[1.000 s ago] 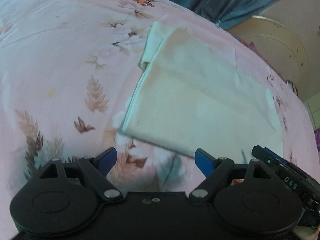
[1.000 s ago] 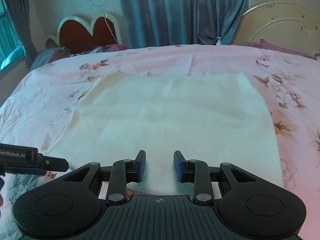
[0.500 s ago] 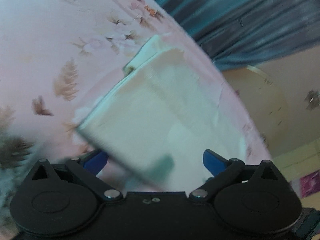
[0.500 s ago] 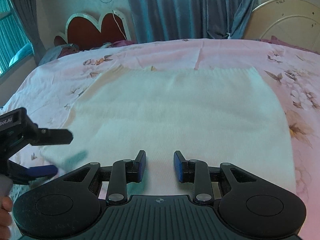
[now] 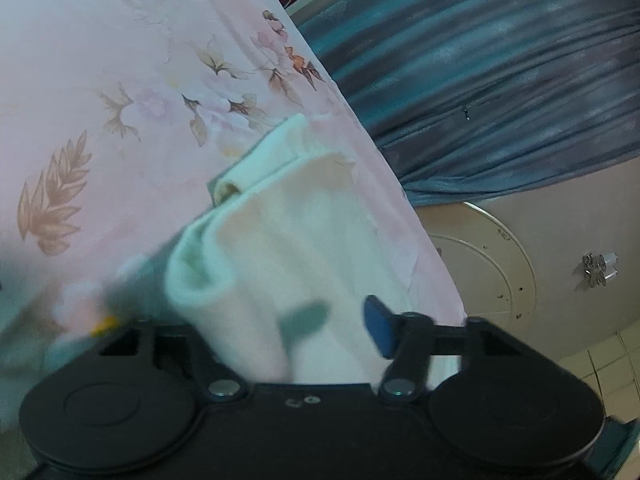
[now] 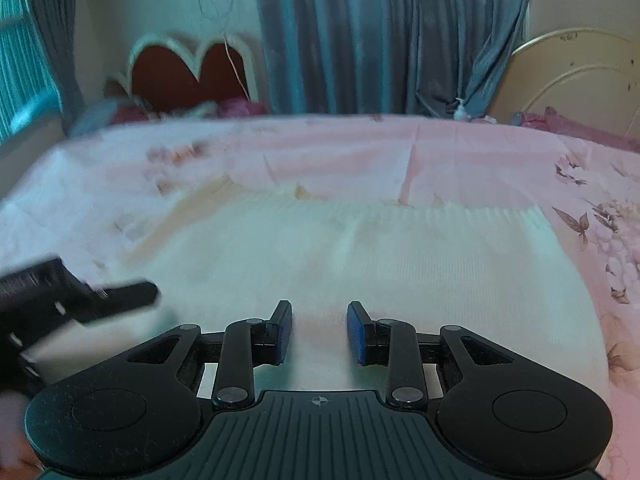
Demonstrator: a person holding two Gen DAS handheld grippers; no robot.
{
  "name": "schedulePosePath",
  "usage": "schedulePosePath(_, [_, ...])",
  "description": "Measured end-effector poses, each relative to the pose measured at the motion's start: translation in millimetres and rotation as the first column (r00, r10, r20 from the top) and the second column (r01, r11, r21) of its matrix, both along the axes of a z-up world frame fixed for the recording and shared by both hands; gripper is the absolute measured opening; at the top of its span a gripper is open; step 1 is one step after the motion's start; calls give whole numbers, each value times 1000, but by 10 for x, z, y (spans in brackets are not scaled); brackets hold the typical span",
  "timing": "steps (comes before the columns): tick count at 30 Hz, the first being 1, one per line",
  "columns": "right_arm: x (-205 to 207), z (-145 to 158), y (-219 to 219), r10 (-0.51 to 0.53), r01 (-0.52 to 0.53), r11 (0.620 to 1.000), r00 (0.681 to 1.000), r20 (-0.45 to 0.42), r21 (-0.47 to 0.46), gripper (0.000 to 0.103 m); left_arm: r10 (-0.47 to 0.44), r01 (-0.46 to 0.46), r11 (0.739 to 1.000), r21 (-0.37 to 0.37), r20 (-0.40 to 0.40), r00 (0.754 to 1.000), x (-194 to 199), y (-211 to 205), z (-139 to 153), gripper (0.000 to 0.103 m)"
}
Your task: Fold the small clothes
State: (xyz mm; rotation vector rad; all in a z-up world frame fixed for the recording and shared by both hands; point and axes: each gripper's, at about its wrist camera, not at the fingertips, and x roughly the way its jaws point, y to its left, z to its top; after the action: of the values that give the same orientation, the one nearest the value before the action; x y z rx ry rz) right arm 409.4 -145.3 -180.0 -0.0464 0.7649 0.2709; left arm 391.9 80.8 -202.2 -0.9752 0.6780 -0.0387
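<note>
A cream-white knit garment (image 6: 380, 264) lies flat on the pink floral bedsheet (image 6: 360, 152). Its near left corner (image 5: 224, 276) is bunched up into a raised fold between the jaws of my left gripper (image 5: 288, 330), which are closing. One blue pad (image 5: 378, 332) shows beside the fold, and the fold hides the other finger. In the right wrist view that gripper's black finger (image 6: 128, 294) reaches in from the left edge. My right gripper (image 6: 319, 332) hovers over the garment's near edge, its jaws a little apart with nothing pinched.
Blue-grey curtains (image 6: 380, 32) hang behind the bed. A heart-shaped red headboard (image 6: 188, 72) stands at the back left and a cream round frame (image 6: 580, 76) at the back right. The bed's edge (image 5: 400, 184) drops off toward the curtain.
The left gripper rolled and sank onto the garment's corner, then closed partway, bunching the corner into a fold. The right gripper moved forward over the garment with its jaws unchanged.
</note>
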Motion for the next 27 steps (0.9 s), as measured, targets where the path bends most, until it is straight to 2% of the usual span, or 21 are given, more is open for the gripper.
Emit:
schedulePosePath(1, [-21, -32, 22, 10, -10, 1000, 1000, 17, -20, 30, 4, -4, 1000, 2, -4, 1000, 10, 16, -18, 38])
schedulePosePath(3, [-46, -40, 63, 32, -30, 998, 999, 29, -63, 30, 11, -11, 1000, 6, -12, 1000, -9, 51, -55, 19])
schedulePosePath(5, [-47, -9, 30, 16, -15, 999, 999, 36, -39, 30, 13, -13, 1000, 3, -13, 1000, -50, 91, -86, 14])
schedulePosePath(10, [-56, -119, 66, 38, -35, 997, 998, 50, -76, 30, 4, -4, 999, 38, 5, 1000, -103, 90, -7, 9])
schedulePosePath(17, [-78, -131, 71, 43, -38, 996, 997, 61, -79, 31, -19, 14, 990, 144, 28, 999, -179, -37, 305, 7])
schedulePosePath(21, [-43, -99, 25, 47, -44, 998, 998, 47, -51, 32, -83, 62, 965, 256, 73, 994, -170, -220, 564, 7])
schedulePosePath(24, [-23, -19, -113, 31, -32, 999, 999, 33, 35, 32, -146, 104, 934, 341, 99, 984, -139, -408, 735, 7])
schedulePosePath(27, [-36, 78, -331, -19, 14, 993, 999, 44, 116, 32, -231, 163, 888, 430, 109, 967, -80, -670, 893, 7])
